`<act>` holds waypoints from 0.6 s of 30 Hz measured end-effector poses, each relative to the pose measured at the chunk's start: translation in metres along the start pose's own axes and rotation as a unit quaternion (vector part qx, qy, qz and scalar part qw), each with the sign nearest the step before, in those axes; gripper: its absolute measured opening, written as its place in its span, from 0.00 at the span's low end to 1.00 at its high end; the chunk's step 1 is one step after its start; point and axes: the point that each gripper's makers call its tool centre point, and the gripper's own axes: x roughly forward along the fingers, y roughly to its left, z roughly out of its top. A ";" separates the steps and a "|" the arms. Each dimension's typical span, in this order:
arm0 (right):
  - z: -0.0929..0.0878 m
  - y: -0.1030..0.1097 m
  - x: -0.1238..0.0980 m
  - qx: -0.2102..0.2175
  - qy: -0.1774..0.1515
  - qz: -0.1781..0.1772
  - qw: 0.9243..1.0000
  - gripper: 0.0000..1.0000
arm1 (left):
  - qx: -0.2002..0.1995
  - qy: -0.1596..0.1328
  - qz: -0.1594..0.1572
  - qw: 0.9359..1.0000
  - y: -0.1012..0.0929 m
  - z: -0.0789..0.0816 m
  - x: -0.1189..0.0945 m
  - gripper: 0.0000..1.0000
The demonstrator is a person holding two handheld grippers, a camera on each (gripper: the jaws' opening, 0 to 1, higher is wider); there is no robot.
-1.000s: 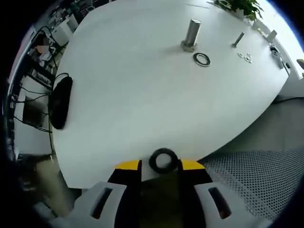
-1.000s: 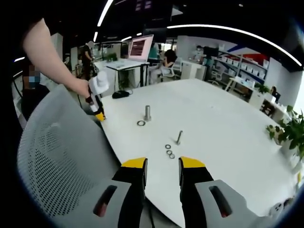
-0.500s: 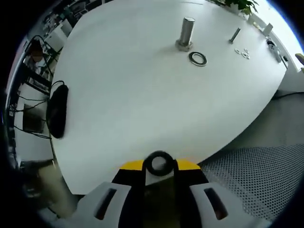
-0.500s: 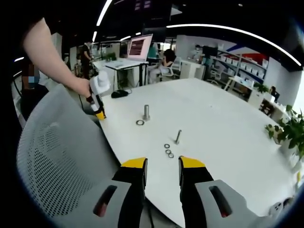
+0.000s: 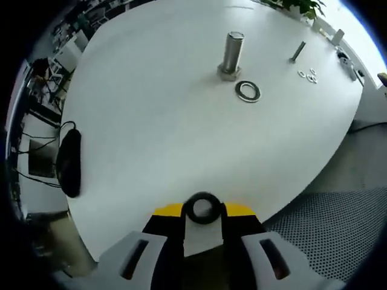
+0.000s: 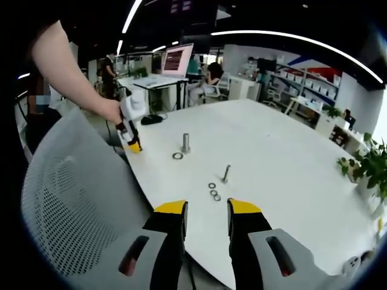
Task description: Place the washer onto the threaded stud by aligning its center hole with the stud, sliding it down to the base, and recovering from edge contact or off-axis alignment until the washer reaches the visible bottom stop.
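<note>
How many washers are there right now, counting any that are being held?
5: one black washer clamped in the left gripper, one large washer flat on the table beside the thick stud, and three small washers near the thin bolt.

An open office: a large white table [image 6: 284,157] with a grey mesh chair [image 6: 72,199] at its edge, desks with a lit monitor [image 6: 178,59] behind, curved ceiling light strips [image 6: 302,41], shelving, and potted plants [image 6: 369,166].

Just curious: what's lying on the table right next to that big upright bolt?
A flat metal washer lies beside the threaded stud, near its hex base. Whether they touch is unclear.
</note>
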 end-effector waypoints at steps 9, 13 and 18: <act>0.000 -0.001 0.000 0.002 -0.001 -0.003 1.000 0.28 | 0.060 0.010 -0.012 0.998 -0.012 0.011 0.002 0.22; 0.001 -0.002 -0.001 0.002 -0.002 -0.004 1.000 0.28 | 0.080 0.010 -0.016 0.997 -0.012 0.011 0.002 0.25; 0.000 -0.001 0.000 0.002 -0.002 -0.003 1.000 0.28 | 0.076 0.004 -0.017 0.997 -0.010 0.010 0.002 0.25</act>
